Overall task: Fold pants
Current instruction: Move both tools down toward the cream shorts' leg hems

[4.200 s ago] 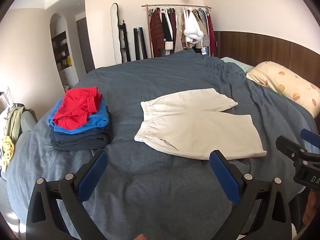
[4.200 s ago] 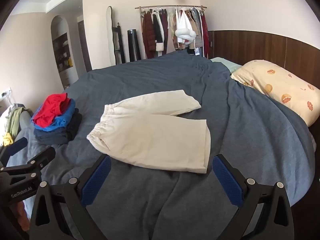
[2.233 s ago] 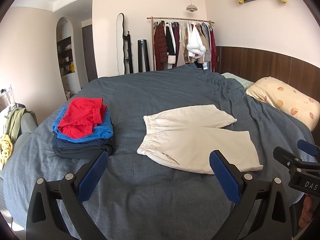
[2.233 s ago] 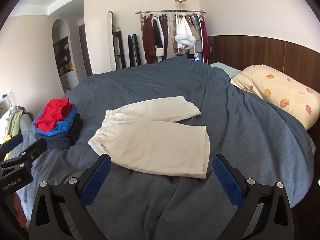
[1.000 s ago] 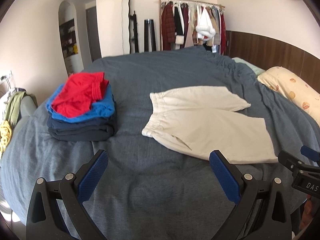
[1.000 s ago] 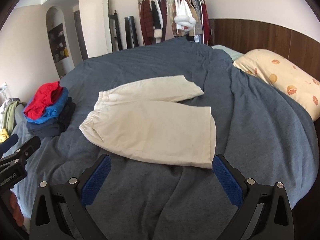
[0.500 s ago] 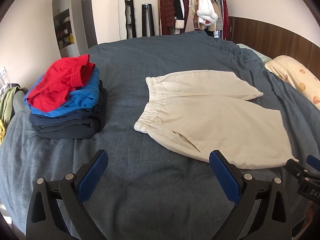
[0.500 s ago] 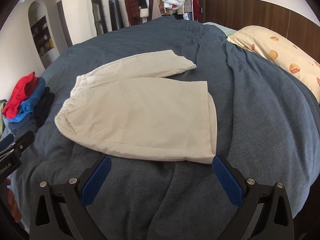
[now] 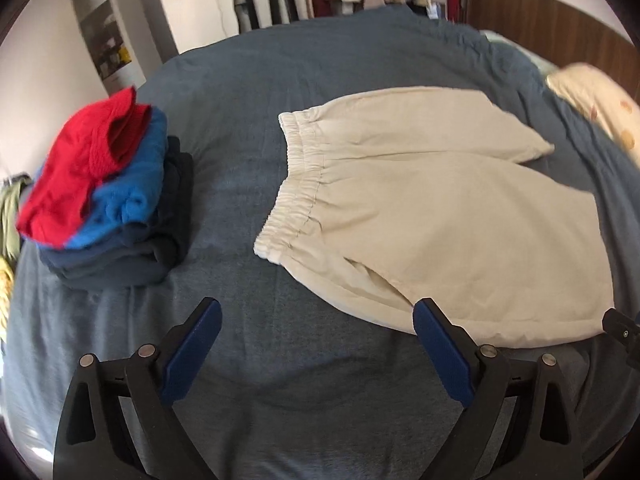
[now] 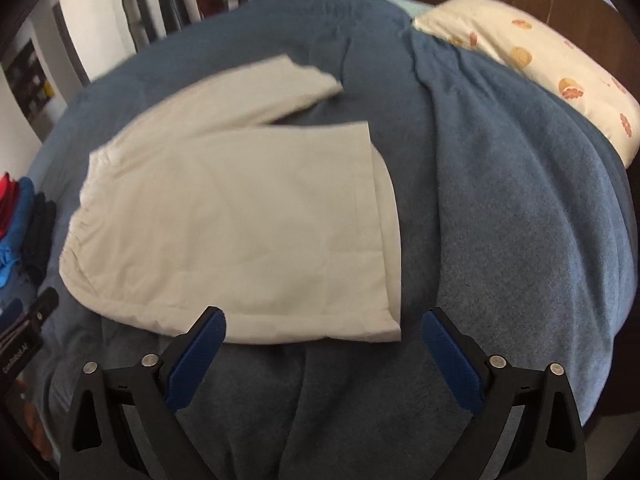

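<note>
We find the shorts (image 9: 436, 208) flat on the bed (image 9: 312, 400), waistband toward the pile (image 9: 108, 184). Our left gripper (image 9: 316, 344) and right gripper (image 10: 322, 344) hover over the near edge, jaws apart, holding nothing. A pillow (image 10: 532, 64) lies far right.
</note>
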`<state>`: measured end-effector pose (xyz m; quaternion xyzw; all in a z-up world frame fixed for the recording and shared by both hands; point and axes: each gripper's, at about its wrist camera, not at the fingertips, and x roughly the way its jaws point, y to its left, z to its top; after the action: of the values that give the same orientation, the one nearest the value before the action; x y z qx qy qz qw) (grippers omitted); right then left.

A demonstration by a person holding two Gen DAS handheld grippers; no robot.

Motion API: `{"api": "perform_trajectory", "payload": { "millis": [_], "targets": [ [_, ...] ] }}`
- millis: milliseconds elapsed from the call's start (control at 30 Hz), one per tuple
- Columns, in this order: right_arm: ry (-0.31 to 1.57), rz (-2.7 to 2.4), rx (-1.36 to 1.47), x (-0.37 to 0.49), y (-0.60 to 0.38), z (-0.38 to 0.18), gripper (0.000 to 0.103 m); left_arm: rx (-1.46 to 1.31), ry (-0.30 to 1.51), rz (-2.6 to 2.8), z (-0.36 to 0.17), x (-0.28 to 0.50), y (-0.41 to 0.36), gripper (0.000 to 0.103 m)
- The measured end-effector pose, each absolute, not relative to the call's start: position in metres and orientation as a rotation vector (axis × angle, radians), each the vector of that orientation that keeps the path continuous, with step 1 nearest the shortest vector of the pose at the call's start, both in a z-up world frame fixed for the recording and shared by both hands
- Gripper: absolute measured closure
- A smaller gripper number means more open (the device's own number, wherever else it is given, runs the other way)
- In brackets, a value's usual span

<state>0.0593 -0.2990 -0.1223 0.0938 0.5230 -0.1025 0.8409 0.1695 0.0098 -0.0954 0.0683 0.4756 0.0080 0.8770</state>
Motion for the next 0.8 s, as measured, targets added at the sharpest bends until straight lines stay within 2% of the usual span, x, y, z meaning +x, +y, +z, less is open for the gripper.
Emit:
{"api": "perform_trajectory", "payload": {
  "millis": [100, 233, 400, 800],
  "targets": [
    [1.211, -0.218, 0.211, 0.069, -0.306, -0.120, 0.011, 0.165, 1.033, 0.025, -0.084, 0.179, 0.006, 0.007],
    [1.291, -0.243, 0.226, 0.073, -0.312, -0.114, 0.012, 0.114, 1.087, 0.016, -0.083, 0.192, 0.007, 0.012],
    [1.330, -0.280, 0.287, 0.075, -0.316, -0.119, 0.020, 0.123, 1.143, 0.004, -0.097, 0.207, 0.005, 0.023],
    [1.366, -0.418, 0.401, 0.081, -0.333, -0.135, 0.032, 0.119, 1.239, 0.039, -0.138, 0.222, 0.006, 0.032]
  ]
}}
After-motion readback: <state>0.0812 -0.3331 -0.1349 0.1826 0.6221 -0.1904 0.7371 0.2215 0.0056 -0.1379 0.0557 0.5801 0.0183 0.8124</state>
